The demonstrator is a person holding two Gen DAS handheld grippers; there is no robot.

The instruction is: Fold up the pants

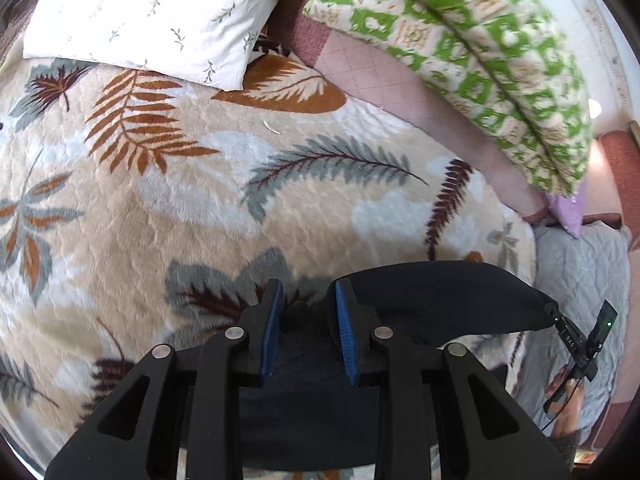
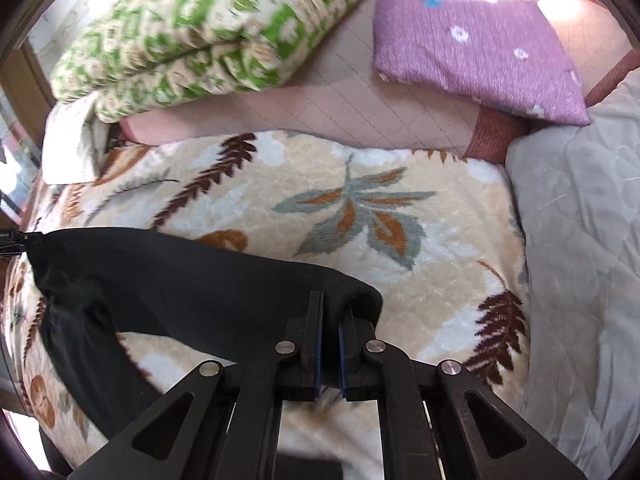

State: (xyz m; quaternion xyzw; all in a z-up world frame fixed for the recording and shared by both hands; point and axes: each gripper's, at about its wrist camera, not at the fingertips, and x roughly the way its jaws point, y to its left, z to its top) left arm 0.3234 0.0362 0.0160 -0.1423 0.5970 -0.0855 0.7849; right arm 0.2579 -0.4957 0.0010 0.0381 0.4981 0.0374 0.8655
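The black pants [image 1: 448, 300] hang stretched between my two grippers above a leaf-patterned blanket [image 1: 200, 184]. In the left wrist view my left gripper [image 1: 309, 292] has its blue pads apart, with black cloth lying between and below the fingers; whether it grips the cloth is unclear. The right gripper [image 1: 560, 320] shows at the far right, holding the pants' other end. In the right wrist view my right gripper [image 2: 330, 304] is shut on a bunched edge of the pants [image 2: 168, 276], which run left and sag down toward the blanket [image 2: 360, 208].
A white leaf-print pillow [image 1: 152, 16] and a green patterned folded quilt [image 1: 480, 60] lie at the back. A purple cushion [image 2: 472, 44] and grey quilt [image 2: 580, 240] lie on the right. A pink sheet [image 2: 340, 100] lies beyond the blanket.
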